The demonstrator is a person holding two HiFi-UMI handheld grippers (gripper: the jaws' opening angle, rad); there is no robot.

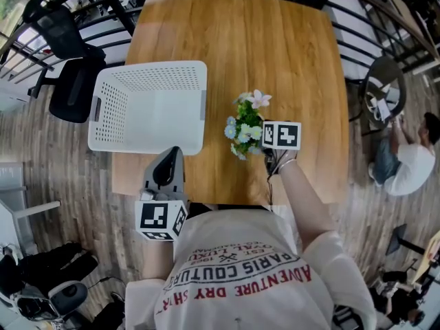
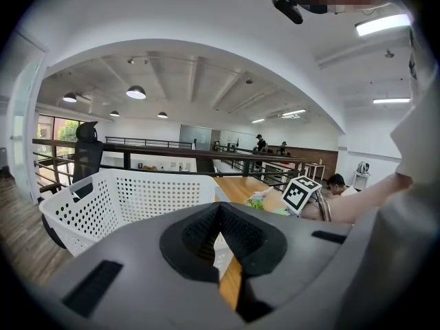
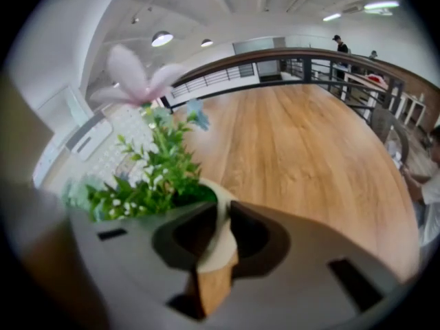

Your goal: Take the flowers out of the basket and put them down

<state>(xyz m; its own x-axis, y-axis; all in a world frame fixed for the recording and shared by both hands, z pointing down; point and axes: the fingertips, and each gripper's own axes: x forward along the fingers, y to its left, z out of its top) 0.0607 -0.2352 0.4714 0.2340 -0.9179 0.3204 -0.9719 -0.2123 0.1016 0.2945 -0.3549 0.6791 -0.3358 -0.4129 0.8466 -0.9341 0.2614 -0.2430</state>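
Note:
A small cream pot of artificial flowers (image 1: pixel 246 126), green leaves with white, blue and pink blooms, stands on the wooden table (image 1: pixel 275 47) just right of the white perforated basket (image 1: pixel 148 105). My right gripper (image 1: pixel 257 143) reaches it from the near side. In the right gripper view the pot's rim (image 3: pixel 221 249) fills the narrow gap between the jaws of that gripper (image 3: pixel 221 215), and the flowers (image 3: pixel 158 170) rise to the left. My left gripper (image 1: pixel 172 155) hovers at the table's front edge below the basket. It (image 2: pixel 220 212) is shut and holds nothing.
The basket (image 2: pixel 137 194) looks empty. A black office chair (image 1: pixel 69 60) stands left of the table, with dark railings behind it. On a lower level at the right, a person (image 1: pixel 412 160) sits by a round table (image 1: pixel 385 88).

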